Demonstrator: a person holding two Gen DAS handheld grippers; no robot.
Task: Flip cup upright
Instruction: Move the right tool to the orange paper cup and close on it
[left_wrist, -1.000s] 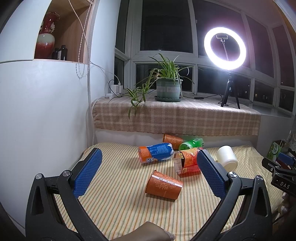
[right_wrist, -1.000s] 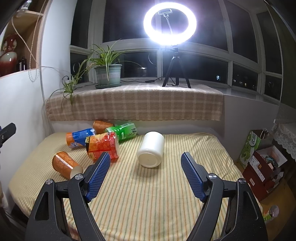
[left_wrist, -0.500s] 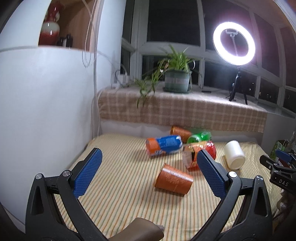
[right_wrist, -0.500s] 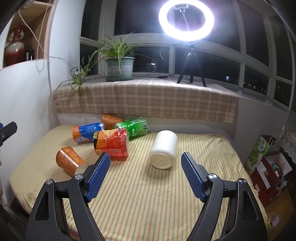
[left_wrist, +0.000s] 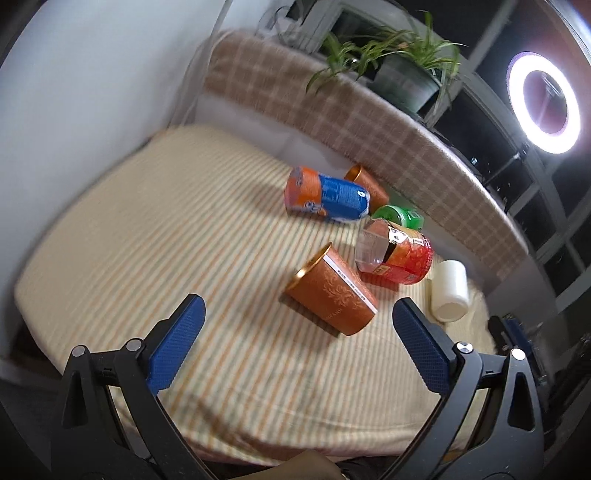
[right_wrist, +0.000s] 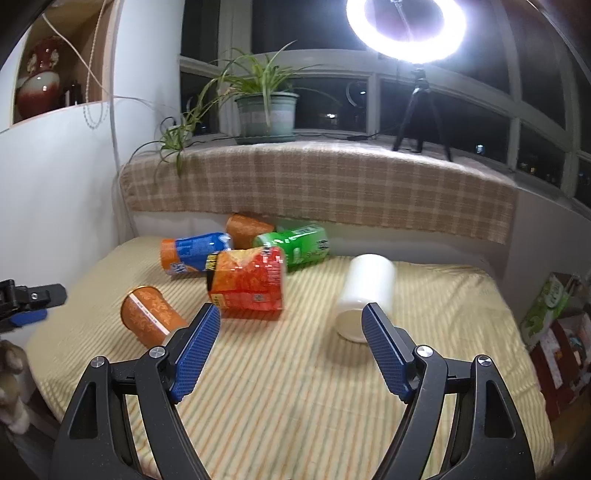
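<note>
Little is readable. Copper cup (left_wrist: 332, 291) lying on its side: white label strip with print, too small to read. Red snack can (right_wrist: 246, 277): dark band with yellow lettering, blurred. Blue-orange can (right_wrist: 194, 252): white letters, possibly "SK", unclear. Green can (right_wrist: 295, 244): illegible.

Left gripper (left_wrist: 295, 343), right gripper (right_wrist: 290, 343): black frames, blue ribbed pads, silver screws.

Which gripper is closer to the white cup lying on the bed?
Right. The right hand-held gripper is just in front of the white cup, one finger overlapping its rim. The left hand-held gripper faces the orange cup; the white one sits off to its right.
</note>
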